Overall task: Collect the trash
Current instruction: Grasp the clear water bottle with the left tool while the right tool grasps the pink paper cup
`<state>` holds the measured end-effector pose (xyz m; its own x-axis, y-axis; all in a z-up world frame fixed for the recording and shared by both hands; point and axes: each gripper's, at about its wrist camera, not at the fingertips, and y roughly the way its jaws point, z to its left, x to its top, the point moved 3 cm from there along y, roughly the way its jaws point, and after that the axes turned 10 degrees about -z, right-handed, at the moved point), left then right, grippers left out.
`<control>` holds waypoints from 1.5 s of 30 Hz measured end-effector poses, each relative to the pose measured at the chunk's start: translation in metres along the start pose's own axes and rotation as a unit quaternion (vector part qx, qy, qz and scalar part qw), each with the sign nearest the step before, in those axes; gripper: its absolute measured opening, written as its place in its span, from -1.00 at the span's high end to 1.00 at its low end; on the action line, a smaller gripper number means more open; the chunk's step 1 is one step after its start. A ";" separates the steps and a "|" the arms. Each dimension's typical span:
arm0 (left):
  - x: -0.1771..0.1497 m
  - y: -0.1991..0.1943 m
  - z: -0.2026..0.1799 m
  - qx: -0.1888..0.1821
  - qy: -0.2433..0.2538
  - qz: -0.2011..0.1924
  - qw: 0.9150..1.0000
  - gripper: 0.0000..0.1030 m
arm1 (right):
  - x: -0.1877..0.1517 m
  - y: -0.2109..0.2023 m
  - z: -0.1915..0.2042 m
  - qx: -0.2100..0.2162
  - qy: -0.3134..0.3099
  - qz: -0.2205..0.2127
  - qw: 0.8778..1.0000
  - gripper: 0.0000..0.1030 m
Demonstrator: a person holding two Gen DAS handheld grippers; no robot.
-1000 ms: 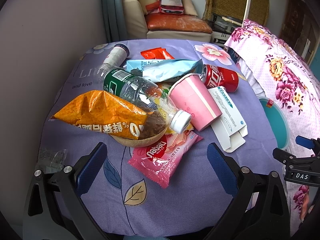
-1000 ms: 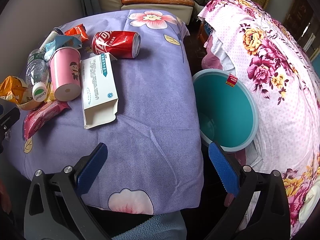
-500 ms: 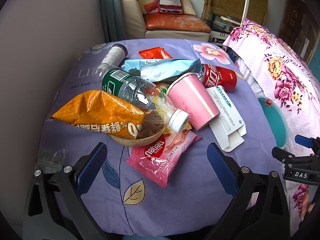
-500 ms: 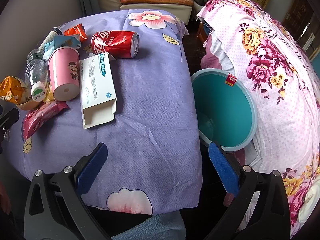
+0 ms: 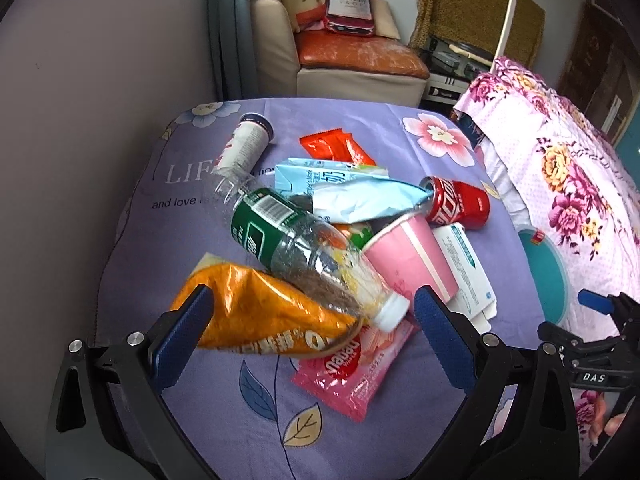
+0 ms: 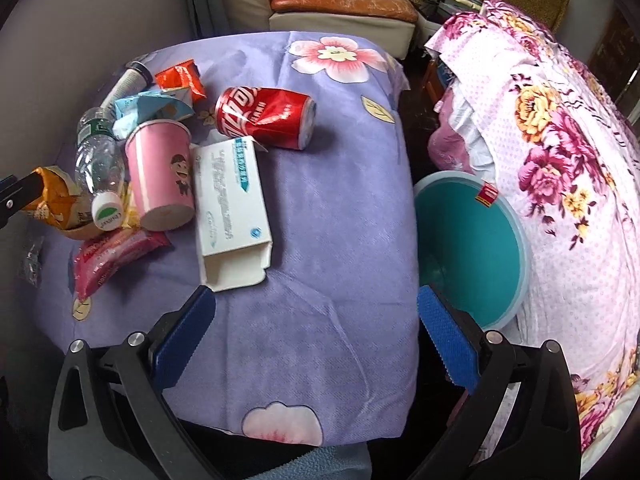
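Trash is piled on a purple cloth-covered table (image 5: 192, 184). My left gripper (image 5: 310, 334) is open, its blue pads flanking an orange snack bag (image 5: 260, 316) and the white cap of a clear plastic bottle (image 5: 304, 248). A pink wafer packet (image 5: 356, 372) lies just below them. A pink paper cup (image 5: 412, 258), a white carton (image 6: 230, 208) and a red can (image 6: 264, 116) lie to the right. My right gripper (image 6: 314, 334) is open above bare cloth. A teal bin (image 6: 468, 252) stands beside the table at the right.
A white tube bottle (image 5: 244, 146), an orange wrapper (image 5: 336, 148) and a light blue pouch (image 5: 360, 196) lie farther back. A floral pink bedspread (image 6: 560, 160) covers the right side. A cream armchair (image 5: 352, 64) stands behind the table. The right gripper's body (image 5: 592, 344) shows at the left view's edge.
My left gripper has moved forward and down onto the pile, so the orange bag and bottle cap now sit between its pads. My right gripper has shifted slightly; the trash has not moved.
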<state>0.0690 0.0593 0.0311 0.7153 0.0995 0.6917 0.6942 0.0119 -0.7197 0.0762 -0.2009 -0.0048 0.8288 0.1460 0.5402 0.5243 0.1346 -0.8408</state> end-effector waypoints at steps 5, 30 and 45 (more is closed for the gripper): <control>0.021 0.034 0.018 -0.024 -0.031 0.044 0.998 -0.72 | 0.030 0.010 0.023 0.058 -0.005 -0.008 0.998 -0.68; 0.020 0.090 0.073 -0.064 -0.125 0.113 0.984 -0.59 | 0.073 0.106 0.127 0.207 -0.052 0.094 0.972 -0.04; 0.027 0.118 0.050 -0.047 -0.125 0.110 0.985 -0.59 | 0.057 0.090 0.122 0.232 -0.036 0.085 0.968 -0.05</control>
<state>0.1660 0.1136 -0.0384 0.8150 0.3312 0.4755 0.5380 -0.1279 -0.8332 0.1465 -0.0610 -0.0454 0.8707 0.2703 0.4108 0.2235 0.5266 -0.8202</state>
